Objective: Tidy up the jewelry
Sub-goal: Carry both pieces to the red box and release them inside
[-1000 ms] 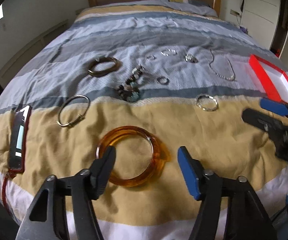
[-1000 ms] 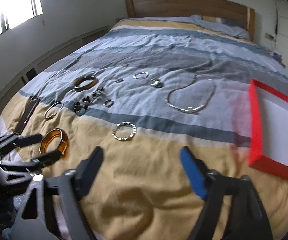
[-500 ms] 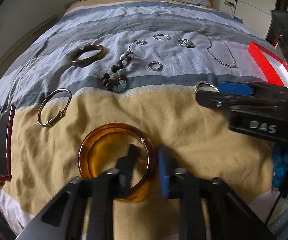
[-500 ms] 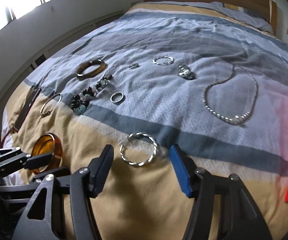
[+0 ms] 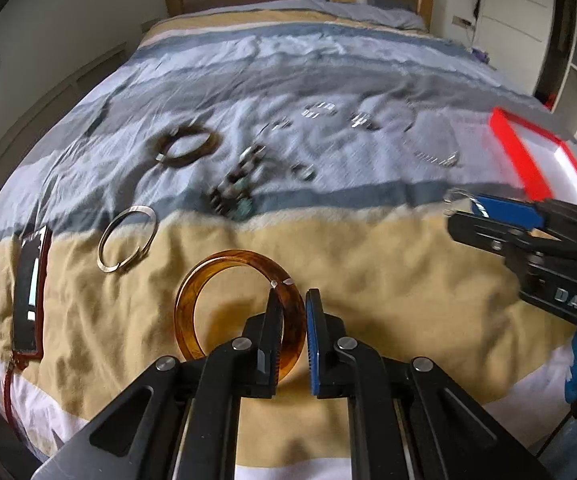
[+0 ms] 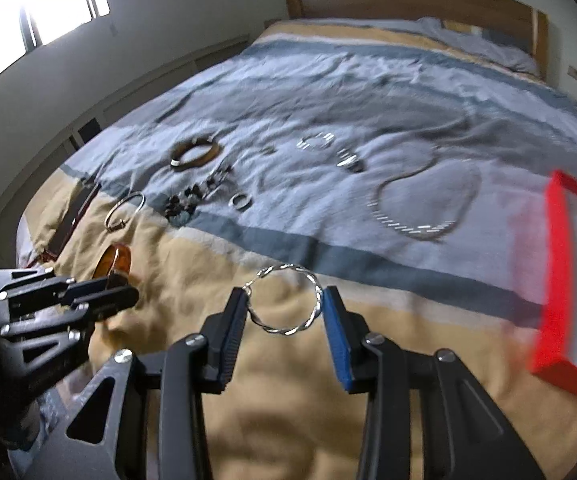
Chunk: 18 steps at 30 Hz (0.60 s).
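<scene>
My left gripper (image 5: 290, 312) is shut on the rim of an amber bangle (image 5: 224, 272) and holds it tilted up off the bedspread. It also shows in the right wrist view (image 6: 114, 262). My right gripper (image 6: 284, 308) is closed across a twisted silver bracelet (image 6: 288, 304), one pad on each side, and holds it just above the bed. The red tray with a white inside (image 5: 536, 160) lies at the right, also seen in the right wrist view (image 6: 560, 264).
On the bedspread (image 5: 368, 264) lie a silver bangle (image 5: 128, 238), a dark bangle (image 5: 186, 146), a bead bracelet (image 5: 234, 192), small rings, a chain necklace (image 6: 424, 200) and a dark phone-like case (image 5: 30, 276) at the left edge.
My left gripper closed on the amber bangle's rim and raised it on edge. My right gripper moved down around the twisted silver bracelet, closed on it and lifted it.
</scene>
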### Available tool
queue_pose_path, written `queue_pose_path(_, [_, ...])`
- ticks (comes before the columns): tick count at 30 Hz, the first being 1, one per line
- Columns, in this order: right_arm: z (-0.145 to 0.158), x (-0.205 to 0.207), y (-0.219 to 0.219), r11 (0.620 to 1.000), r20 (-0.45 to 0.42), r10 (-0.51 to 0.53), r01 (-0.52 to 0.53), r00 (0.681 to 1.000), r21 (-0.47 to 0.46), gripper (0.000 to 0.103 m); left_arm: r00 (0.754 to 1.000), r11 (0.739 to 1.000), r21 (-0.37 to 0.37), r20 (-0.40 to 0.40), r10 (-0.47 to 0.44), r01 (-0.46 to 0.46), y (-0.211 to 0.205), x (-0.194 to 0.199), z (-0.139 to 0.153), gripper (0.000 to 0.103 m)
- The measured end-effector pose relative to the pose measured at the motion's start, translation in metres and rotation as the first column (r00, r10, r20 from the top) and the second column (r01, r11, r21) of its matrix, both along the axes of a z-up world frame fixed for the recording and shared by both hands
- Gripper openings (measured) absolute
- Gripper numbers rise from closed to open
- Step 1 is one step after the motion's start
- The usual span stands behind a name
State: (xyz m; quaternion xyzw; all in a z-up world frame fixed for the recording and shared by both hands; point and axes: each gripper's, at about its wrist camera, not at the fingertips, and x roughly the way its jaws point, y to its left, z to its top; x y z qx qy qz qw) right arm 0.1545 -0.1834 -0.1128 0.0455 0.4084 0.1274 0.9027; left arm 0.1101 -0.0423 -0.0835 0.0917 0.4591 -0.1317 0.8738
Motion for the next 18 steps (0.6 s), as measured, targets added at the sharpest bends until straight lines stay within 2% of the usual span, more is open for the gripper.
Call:
queue_pose_path(5, [0.031,-0.029,-0.065,0.995,0.046,-0.094,0.095,0.995,-0.022,0.037,0.995,0.994,-0.036,0.023,-0.102,0.102,-0.052,-0.001,0.023,0.011])
queue_pose_path(9, [0.05,-0.048,-0.134,0.979,0.076,-0.191,0.196,0.979,-0.058,0.037,0.976,0.975,-0.054,0.046,-0.212,0.214,-0.118,0.002,0.04,0.011])
queue_pose_path(14, [0.057,-0.054,-0.218,0.954,0.087,-0.282,0.289,0.956,-0.085,0.037,0.935,0.93,-0.099,0.065,-0.348,0.353,-0.207,0.011,0.058,0.011])
queue_pose_path(18, [0.05,-0.04,-0.269,0.953,0.064,-0.289,0.293,0.955,-0.073,0.037,0.895,0.884,-0.142,0.045,-0.443,0.445,-0.28,0.026,0.057,0.011])
